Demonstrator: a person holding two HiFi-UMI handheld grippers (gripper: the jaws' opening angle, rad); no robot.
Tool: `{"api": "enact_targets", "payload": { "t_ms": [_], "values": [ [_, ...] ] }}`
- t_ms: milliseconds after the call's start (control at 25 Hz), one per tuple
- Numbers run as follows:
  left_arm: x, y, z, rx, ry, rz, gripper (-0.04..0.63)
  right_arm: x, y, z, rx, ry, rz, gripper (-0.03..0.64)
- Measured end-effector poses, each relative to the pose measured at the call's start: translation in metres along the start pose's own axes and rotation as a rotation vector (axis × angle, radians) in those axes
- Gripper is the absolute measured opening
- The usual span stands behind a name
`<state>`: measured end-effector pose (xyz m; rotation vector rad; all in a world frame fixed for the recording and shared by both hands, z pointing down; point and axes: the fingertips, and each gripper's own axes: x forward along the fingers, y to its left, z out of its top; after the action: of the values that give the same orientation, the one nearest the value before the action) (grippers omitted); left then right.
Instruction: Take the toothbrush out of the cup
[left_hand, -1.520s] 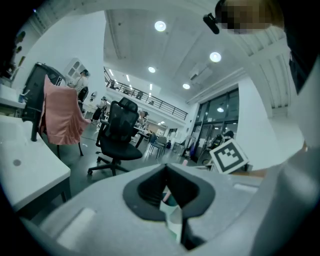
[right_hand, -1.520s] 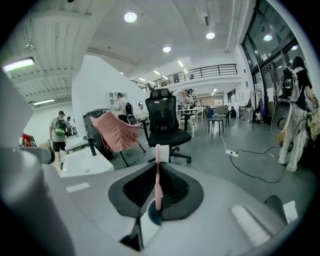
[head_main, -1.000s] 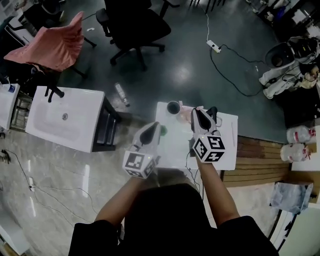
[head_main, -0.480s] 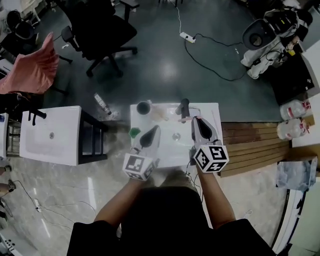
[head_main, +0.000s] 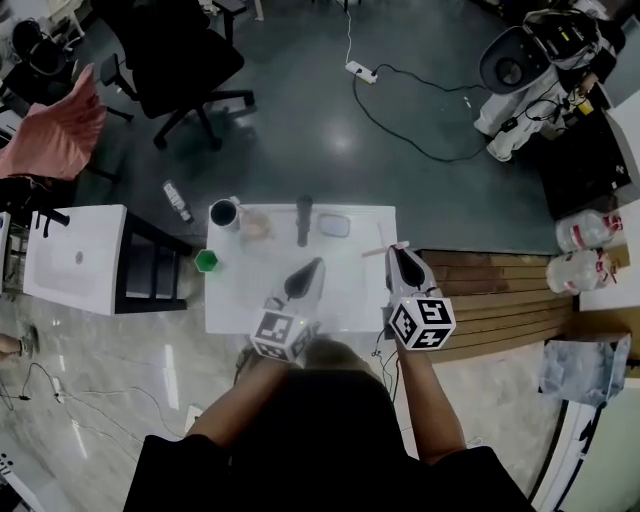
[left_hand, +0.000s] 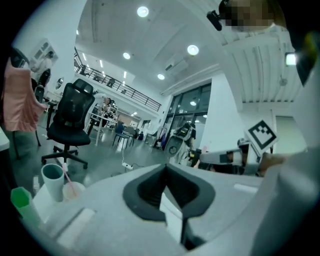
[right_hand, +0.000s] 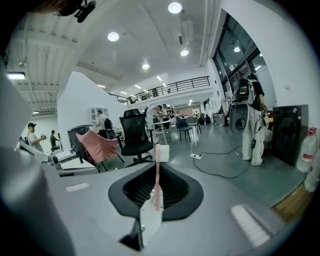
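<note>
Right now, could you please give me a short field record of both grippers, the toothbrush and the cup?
Right gripper: shut on pink plastic toothbrush, white bristles past the jaw tips
Left gripper: shut, nothing between jaws
Pale round cup: on white table, far-left corner, apart from both grippers
Held toothbrush in cup: no

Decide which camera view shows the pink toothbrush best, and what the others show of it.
The right gripper view: the toothbrush stands upright, bristles clear, clamped in the right gripper. The head view shows only a pink sliver at that gripper's tip; the left gripper view, nothing clear.
</note>
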<state>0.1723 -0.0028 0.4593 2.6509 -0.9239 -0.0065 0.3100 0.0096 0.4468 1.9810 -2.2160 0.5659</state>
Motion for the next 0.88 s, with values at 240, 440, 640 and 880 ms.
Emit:
{"api": "enact_targets", "payload": {
  "t_ms": [240,440,640,880],
  "values": [
    [0.035,-0.045,-0.029,0.007,0.026,0.030,0.003,-0.013,-0.066,-0.027,-0.017,0.068,0.017,0.021],
    [0.050,-0.062,-0.046,-0.027,0.038,0.014,0.003,-0.011,-0.100,-0.064,0.020,0.144,0.009,0.021],
    [0.063,-0.063,-0.067,-0.006,0.088,0.018,0.003,-0.002,-0.119,-0.105,0.031,0.231,-0.007,0.021],
    [0.067,-0.057,-0.086,-0.019,0.100,0.038,0.003,0.011,-0.127,-0.144,-0.029,0.322,0.013,0.021]
  ]
}}
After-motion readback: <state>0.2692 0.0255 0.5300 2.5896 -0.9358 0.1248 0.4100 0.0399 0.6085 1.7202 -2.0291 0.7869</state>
